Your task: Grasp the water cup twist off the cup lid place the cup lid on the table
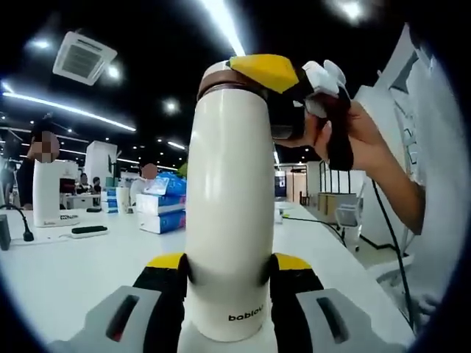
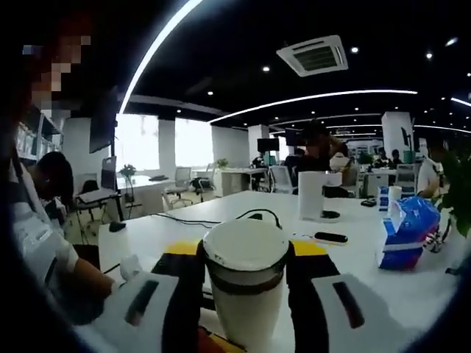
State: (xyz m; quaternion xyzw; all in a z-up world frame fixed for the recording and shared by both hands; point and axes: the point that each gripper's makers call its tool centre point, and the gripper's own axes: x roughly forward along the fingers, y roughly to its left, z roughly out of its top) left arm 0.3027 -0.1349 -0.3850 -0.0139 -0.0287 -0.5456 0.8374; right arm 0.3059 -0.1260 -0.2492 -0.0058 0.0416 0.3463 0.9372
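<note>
The tall white water cup (image 1: 229,213) stands upright on the white table (image 1: 73,272), and my left gripper (image 1: 229,266) is shut on its lower body, one black-and-yellow jaw on each side. Its white cup lid (image 1: 219,75) with a brown band sits on top. My right gripper (image 1: 283,82), held by a person's hand (image 1: 368,140), comes in from the right with a yellow-tipped jaw against the lid. In the right gripper view the cup lid (image 2: 245,246) sits tight between the jaws of my right gripper (image 2: 245,266), with the cup body (image 2: 246,320) below it.
On the table are blue tissue packs (image 1: 165,198) (image 2: 408,228), a white cylindrical device (image 1: 51,193) (image 2: 313,195), a flat black gadget (image 1: 88,230) (image 2: 330,237) and a black cable (image 2: 213,220). Several people sit at desks behind. The person's torso (image 1: 434,184) is close on the right.
</note>
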